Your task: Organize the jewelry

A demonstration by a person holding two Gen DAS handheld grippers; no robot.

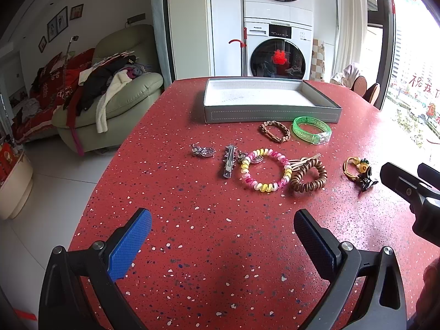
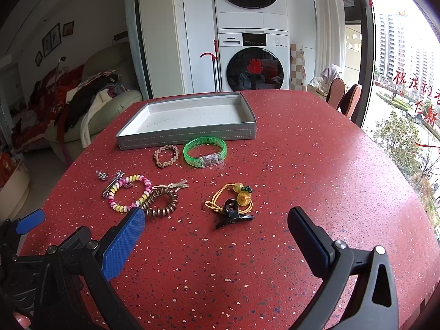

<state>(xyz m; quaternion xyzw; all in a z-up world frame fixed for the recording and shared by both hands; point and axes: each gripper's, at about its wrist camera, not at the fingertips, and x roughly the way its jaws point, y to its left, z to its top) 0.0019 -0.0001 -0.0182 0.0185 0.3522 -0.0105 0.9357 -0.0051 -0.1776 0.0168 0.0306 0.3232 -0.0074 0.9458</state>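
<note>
A grey tray with a white inside stands at the table's far side. In front of it lie a green bangle and a brown braided bracelet. Nearer lie a silver brooch, a silver hair clip, a pink-yellow spiral band, a brown spiral band, a yellow cord tie and a black claw clip. My left gripper and right gripper are both open and empty, short of the jewelry.
The red speckled table curves away at left and right. A green sofa piled with clothes stands left. Stacked washing machines stand behind the table. Chairs stand by the window at right.
</note>
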